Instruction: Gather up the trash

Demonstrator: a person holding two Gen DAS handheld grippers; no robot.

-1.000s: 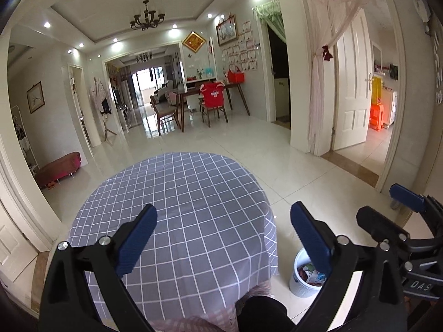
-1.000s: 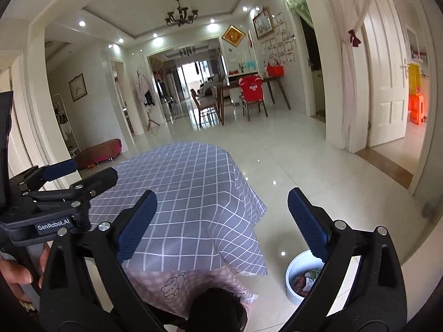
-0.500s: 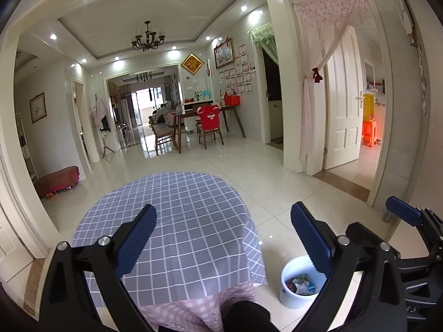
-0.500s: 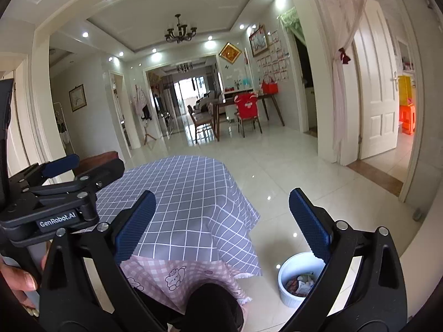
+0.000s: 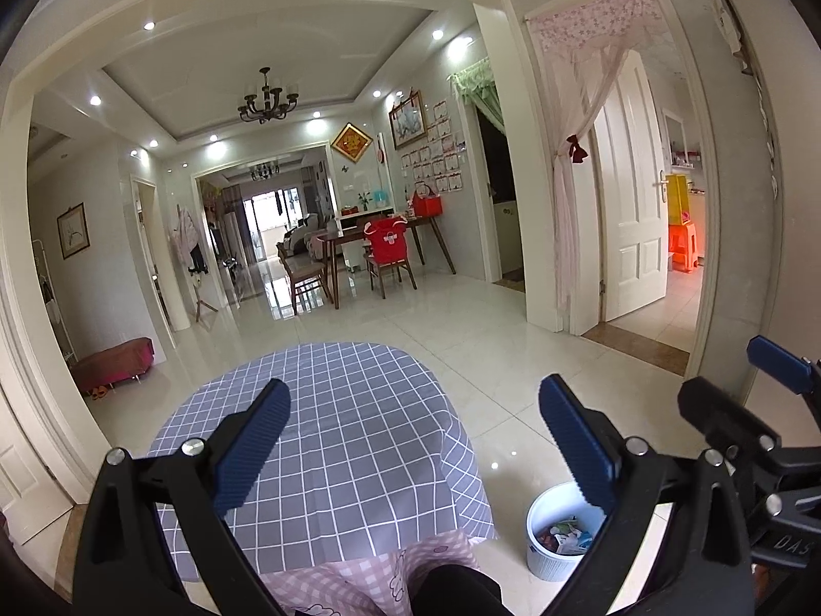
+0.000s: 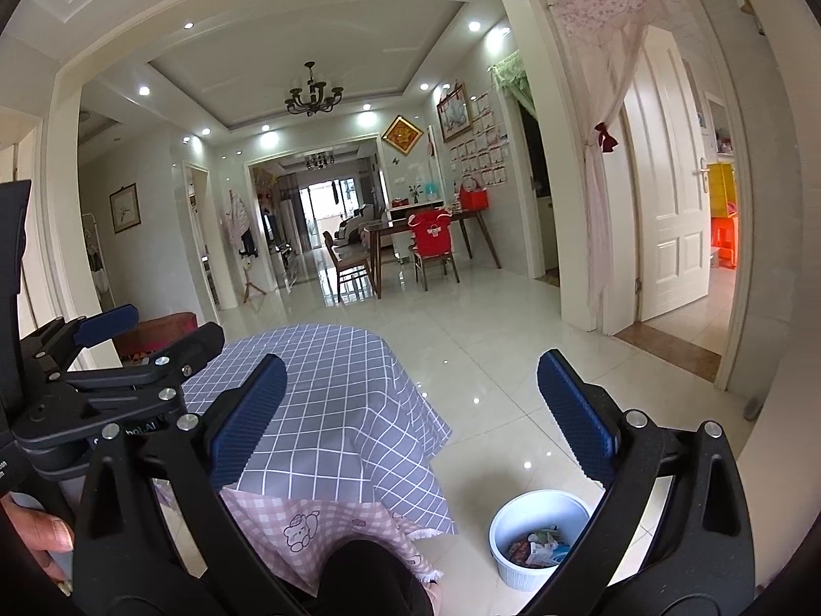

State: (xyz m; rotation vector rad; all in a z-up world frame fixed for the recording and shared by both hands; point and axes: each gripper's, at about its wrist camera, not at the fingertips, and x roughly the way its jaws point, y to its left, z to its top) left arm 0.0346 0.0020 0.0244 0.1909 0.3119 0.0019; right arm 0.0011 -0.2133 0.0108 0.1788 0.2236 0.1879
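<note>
**Both grippers raised and empty above the table; trash sits in the floor bin**

Left gripper [image 5: 413,441]: fingers [image 5: 251,449] spread wide apart, nothing between them. It is held above the near edge of the table [image 5: 338,426], which carries a grey cloth with a white grid pattern. A pink checked cloth [image 5: 354,577] with cartoon prints hangs below the grey one at the near side.

Right gripper [image 6: 410,418]: fingers [image 6: 577,416] likewise wide apart and holding nothing. It sits just to the right of the left gripper, whose black frame shows at the left margin of the right wrist view. A hand [image 6: 43,539] grips that frame at the lower left.

Trash bin [image 6: 536,536]: a white round bin standing on the floor tiles [image 6: 513,354], near the table's right corner and apart from the hanging cloth. It holds trash [image 6: 539,549], a loose mix of wrappers and paper scraps. In the left wrist view the bin [image 5: 551,539] is partly hidden behind that gripper's right finger.

The visible grey cloth surface shows no loose items. Background: a dining table with chairs [image 5: 385,256] far down the room, and a white door [image 5: 633,195] standing open at the right.
</note>
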